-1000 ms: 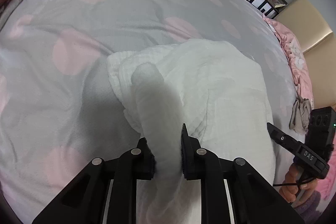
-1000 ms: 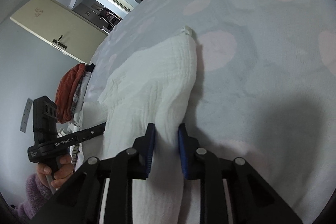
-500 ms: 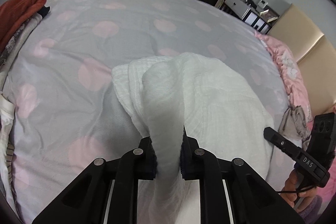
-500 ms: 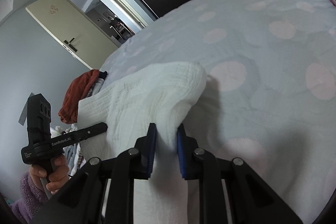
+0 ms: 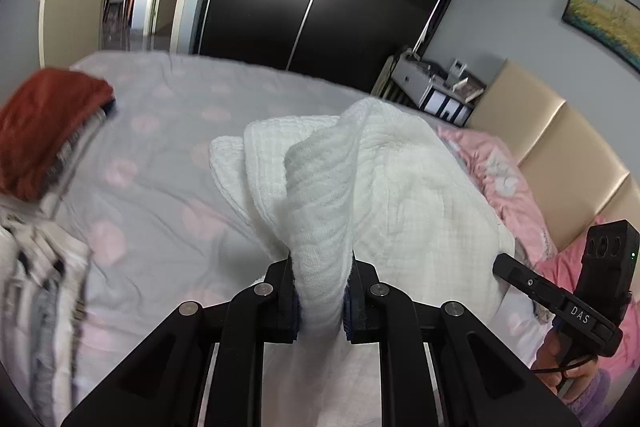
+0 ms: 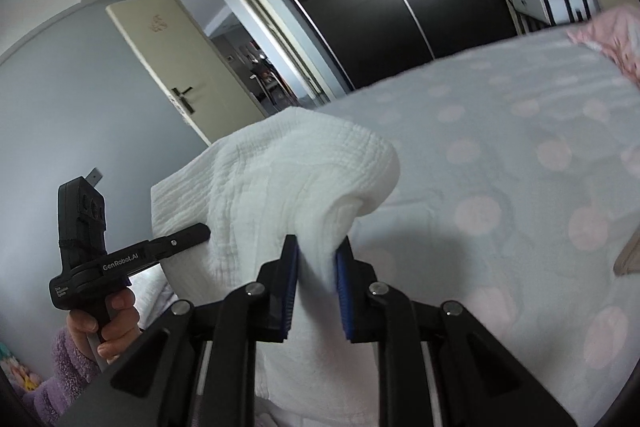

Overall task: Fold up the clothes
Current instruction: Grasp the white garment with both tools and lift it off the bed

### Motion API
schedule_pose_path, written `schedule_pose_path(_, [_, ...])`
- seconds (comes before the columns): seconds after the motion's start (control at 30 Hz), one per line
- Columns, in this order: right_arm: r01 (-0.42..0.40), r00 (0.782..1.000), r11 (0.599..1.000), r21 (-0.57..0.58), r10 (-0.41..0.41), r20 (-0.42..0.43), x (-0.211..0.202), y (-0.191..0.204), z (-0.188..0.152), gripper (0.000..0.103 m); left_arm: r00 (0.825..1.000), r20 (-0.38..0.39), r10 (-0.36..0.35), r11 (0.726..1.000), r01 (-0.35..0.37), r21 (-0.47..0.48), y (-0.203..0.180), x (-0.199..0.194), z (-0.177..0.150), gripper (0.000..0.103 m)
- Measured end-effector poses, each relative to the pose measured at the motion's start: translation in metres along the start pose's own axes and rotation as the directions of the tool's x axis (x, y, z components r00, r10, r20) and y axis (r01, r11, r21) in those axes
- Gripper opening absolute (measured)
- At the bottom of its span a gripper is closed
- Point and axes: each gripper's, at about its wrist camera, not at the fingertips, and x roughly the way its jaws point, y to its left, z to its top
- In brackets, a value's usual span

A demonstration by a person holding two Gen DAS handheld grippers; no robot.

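Left wrist view shows the left gripper [image 5: 320, 291] clamped on a bunched edge of the white cloth [image 5: 400, 187], held up above the bed [image 5: 160, 195]. Opposite, the right gripper [image 6: 316, 279] pinches another edge. It looks partly folded, not yet laid flat; folded clothes [image 5: 44, 139] are stacked nearby.

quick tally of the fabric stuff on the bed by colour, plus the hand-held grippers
white cloth: 1
rust-red garment: 1
pink pillow: 1
hand-held grippers: 2, left and right, both shut on the white cloth
total: 5
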Motion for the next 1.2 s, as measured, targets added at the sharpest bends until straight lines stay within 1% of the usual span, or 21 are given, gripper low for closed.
schedule_pose_path(0.1, [-0.031, 0.999, 0.997, -0.071, 0.033, 0.028, -0.013, 0.044, 0.014, 0.017, 0.998, 0.069, 0.009, 1.000, -0.010, 0.023, 0.008, -0.050, 0.017, 0.016])
schedule_pose_path(0.17, [-0.065, 0.997, 0.991, -0.115, 0.069, 0.036, -0.018, 0.077, 0.020, 0.017, 0.993, 0.113, 0.025, 0.999, -0.030, 0.043, 0.015, -0.086, 0.028, 0.016])
schedule_pose_path(0.27, [-0.128, 0.991, 0.977, -0.168, 0.134, 0.026, -0.017, 0.129, 0.025, 0.017, 0.983, 0.170, 0.065, 0.995, -0.077, 0.069, 0.030, -0.142, 0.041, 0.016])
schedule_pose_path(0.37, [-0.196, 0.979, 0.957, -0.214, 0.202, 0.006, -0.012, 0.182, 0.027, 0.017, 0.970, 0.202, 0.131, 0.987, -0.148, 0.069, 0.055, -0.195, 0.050, 0.016])
schedule_pose_path(0.5, [-0.274, 0.962, 0.931, -0.242, 0.270, -0.051, 0.011, 0.247, 0.021, 0.017, 0.944, 0.225, 0.240, 0.965, -0.256, 0.047, 0.093, -0.255, 0.052, 0.016])
schedule_pose_path(0.6, [-0.327, 0.945, 0.912, -0.249, 0.309, -0.109, 0.036, 0.294, 0.008, 0.017, 0.918, 0.230, 0.323, 0.940, -0.340, 0.034, 0.124, -0.293, 0.050, 0.016])
schedule_pose_path(0.7, [-0.372, 0.926, 0.892, -0.256, 0.338, -0.169, 0.062, 0.334, -0.009, 0.017, 0.892, 0.215, 0.398, 0.910, -0.413, 0.029, 0.156, -0.323, 0.046, 0.016])
schedule_pose_path(0.77, [-0.402, 0.911, 0.879, -0.256, 0.355, -0.210, 0.080, 0.358, -0.021, 0.017, 0.874, 0.195, 0.445, 0.889, -0.458, 0.026, 0.177, -0.337, 0.044, 0.016])
schedule_pose_path(0.83, [-0.433, 0.892, 0.869, -0.239, 0.374, -0.255, 0.100, 0.377, -0.032, 0.017, 0.862, 0.173, 0.477, 0.873, -0.487, 0.020, 0.198, -0.347, 0.041, 0.016])
schedule_pose_path(0.93, [-0.461, 0.869, 0.860, -0.221, 0.387, -0.308, 0.120, 0.389, -0.049, 0.017, 0.848, 0.138, 0.512, 0.853, -0.521, 0.030, 0.227, -0.356, 0.039, 0.016])
schedule_pose_path(0.97, [-0.464, 0.866, 0.858, -0.221, 0.386, -0.319, 0.126, 0.392, -0.052, 0.017, 0.843, 0.127, 0.522, 0.847, -0.530, 0.037, 0.236, -0.359, 0.038, 0.016])
schedule_pose_path(1.03, [-0.465, 0.861, 0.857, -0.222, 0.380, -0.338, 0.140, 0.399, -0.059, 0.017, 0.843, 0.091, 0.530, 0.844, -0.534, 0.037, 0.255, -0.346, 0.040, 0.016])
schedule_pose_path(1.1, [-0.452, 0.864, 0.862, -0.229, 0.361, -0.350, 0.153, 0.395, -0.059, 0.017, 0.842, 0.055, 0.536, 0.842, -0.538, 0.037, 0.275, -0.333, 0.041, 0.016])
schedule_pose_path(1.2, [-0.424, 0.865, 0.878, -0.222, 0.320, -0.386, 0.180, 0.395, -0.065, 0.017, 0.842, -0.007, 0.540, 0.841, -0.539, 0.044, 0.298, -0.297, 0.040, 0.016])
